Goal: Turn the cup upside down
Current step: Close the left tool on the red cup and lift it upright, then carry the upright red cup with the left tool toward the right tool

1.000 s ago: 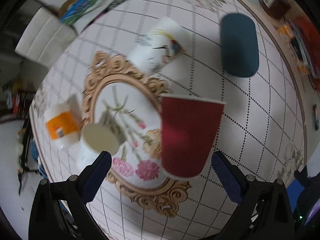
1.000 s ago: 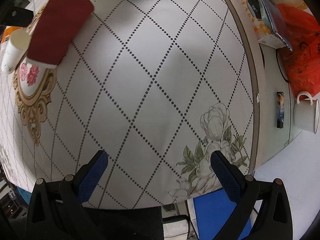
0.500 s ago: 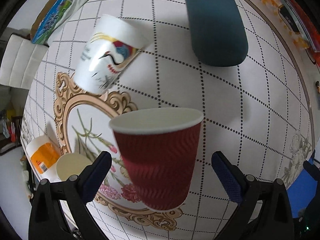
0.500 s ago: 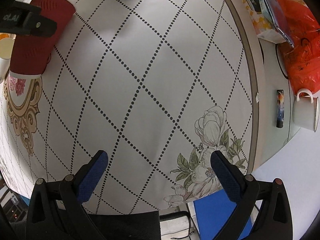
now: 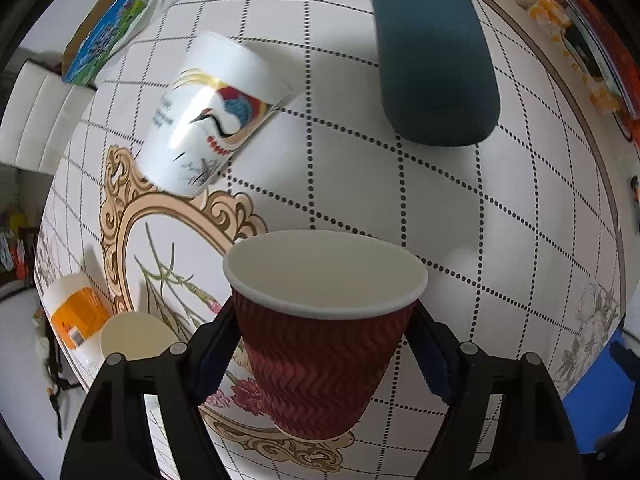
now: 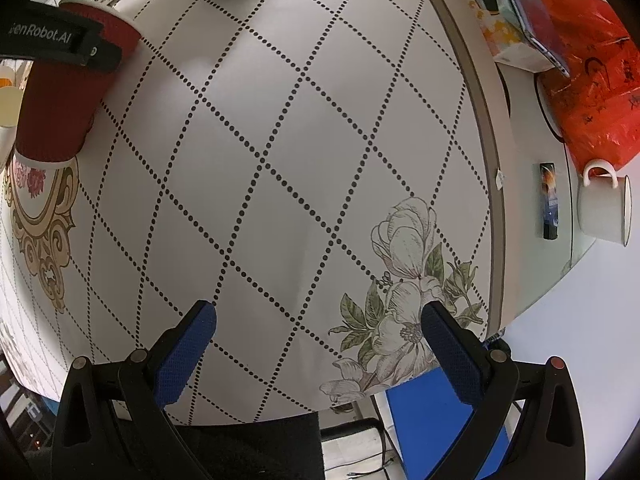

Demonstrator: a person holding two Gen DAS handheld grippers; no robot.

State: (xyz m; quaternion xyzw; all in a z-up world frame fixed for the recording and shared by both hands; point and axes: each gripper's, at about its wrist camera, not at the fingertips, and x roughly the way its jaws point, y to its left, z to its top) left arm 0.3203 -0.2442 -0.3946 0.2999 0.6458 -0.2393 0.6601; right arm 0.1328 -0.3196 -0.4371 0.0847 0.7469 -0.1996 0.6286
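The red paper cup [image 5: 324, 340] stands upright, mouth up, on the patterned table [image 5: 460, 220], so the flip is not yet done. The left gripper [image 5: 324, 348] has its 2 jaws pressed against the cup's sides. The right gripper [image 6: 320, 344] hangs wide apart, holding nothing, well away.

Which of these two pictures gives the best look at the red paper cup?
The left wrist view: the red paper cup sits upright at the centre, between the fingers of the left hand-held gripper, white inside showing. The right wrist view catches only its side at the far edge, partly hidden.
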